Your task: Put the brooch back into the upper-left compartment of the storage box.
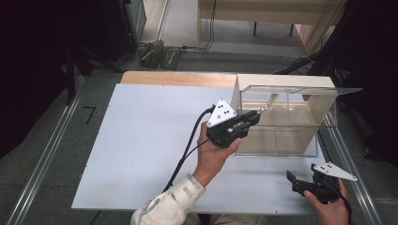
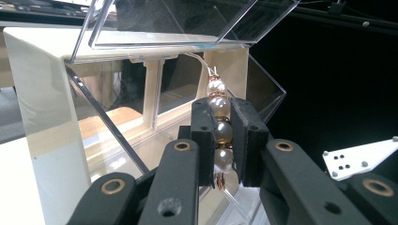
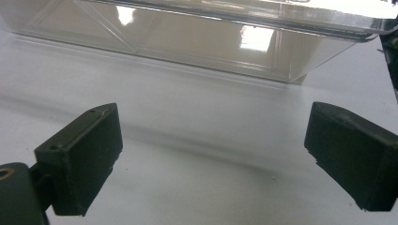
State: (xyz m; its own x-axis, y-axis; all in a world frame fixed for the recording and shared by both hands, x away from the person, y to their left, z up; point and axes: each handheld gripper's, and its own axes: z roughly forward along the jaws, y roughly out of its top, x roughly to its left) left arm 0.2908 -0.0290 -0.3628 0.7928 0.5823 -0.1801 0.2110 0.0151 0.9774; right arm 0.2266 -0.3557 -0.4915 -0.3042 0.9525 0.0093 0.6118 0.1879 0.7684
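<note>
Pearl string [image 2: 220, 133] is clamped in the left gripper [image 2: 220, 140] beside the clear box [image 1: 281, 117], not yet hung inside; the right gripper [image 3: 213, 150] waits with jaws apart.

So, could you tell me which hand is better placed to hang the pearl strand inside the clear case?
Left, I'd say: the left gripper is shut on the pearl strand at the clear case; the right gripper rests open, apart.
</note>
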